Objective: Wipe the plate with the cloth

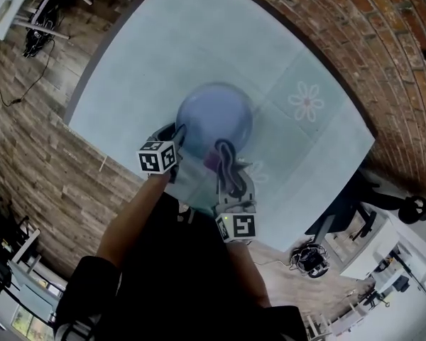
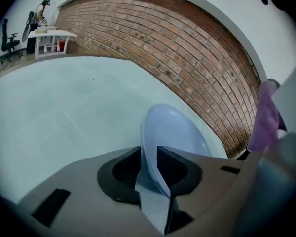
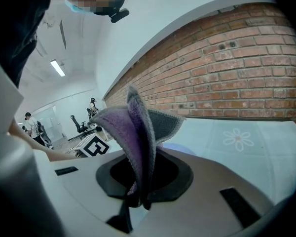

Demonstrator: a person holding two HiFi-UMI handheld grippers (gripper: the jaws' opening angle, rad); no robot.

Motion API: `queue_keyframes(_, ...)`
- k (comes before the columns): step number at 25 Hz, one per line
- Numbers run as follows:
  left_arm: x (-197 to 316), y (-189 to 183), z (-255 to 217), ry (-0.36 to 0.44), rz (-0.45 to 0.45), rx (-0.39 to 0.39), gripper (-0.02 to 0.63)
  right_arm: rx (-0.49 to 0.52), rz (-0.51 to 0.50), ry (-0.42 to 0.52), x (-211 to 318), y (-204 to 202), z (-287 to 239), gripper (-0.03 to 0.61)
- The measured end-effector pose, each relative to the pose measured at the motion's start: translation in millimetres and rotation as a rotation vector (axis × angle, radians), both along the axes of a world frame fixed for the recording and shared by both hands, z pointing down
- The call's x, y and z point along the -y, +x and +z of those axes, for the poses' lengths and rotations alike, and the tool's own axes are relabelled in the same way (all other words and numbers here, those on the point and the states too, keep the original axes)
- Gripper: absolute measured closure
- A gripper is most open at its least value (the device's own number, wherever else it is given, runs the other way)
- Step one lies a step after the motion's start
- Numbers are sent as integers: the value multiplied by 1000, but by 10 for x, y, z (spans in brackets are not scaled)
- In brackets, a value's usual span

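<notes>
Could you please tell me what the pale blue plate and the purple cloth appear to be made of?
The pale blue round plate looks like glazed ceramic or hard plastic, I cannot tell which: its surface is smooth with a soft sheen and a thin rim. The purple and grey cloth looks like knitted microfibre: a fuzzy, ribbed weave, folding limply.

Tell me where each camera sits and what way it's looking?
Head view: on the person's head, looking steeply down at the table; arms, left gripper, right gripper show.
Left gripper view: rides that gripper, looks along its jaws, shut on the blue plate's rim, toward the brick wall.
Right gripper view: rides that gripper, looks along its jaws, shut on the purple cloth; a forearm shows.
Shared: both gripper views show the purple cloth and brick wall.
</notes>
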State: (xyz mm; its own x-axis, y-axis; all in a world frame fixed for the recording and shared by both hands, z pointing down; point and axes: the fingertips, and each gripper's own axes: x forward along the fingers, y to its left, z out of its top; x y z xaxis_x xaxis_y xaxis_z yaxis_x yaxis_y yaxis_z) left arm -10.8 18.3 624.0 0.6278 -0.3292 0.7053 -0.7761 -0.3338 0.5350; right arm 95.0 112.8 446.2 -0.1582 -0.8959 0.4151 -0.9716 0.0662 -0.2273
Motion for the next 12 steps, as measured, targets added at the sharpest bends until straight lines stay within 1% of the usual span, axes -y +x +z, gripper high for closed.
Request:
queue_keyframes(1,3,22,22,-4,10,3,492,5,-3,-7,21,-10,46,518)
queue_keyframes(4,33,48,74,-18,11,-12,537,19,-6,-22,85,-35,176,518)
queue_keyframes(7,34,28,78,-36,-12,-42,541,18,-17,-34,124,-96,271,518)
queue_keyframes(12,-9,-69,86,-48,-26,-41,552,-17,-56,-67,172,-215,419,518)
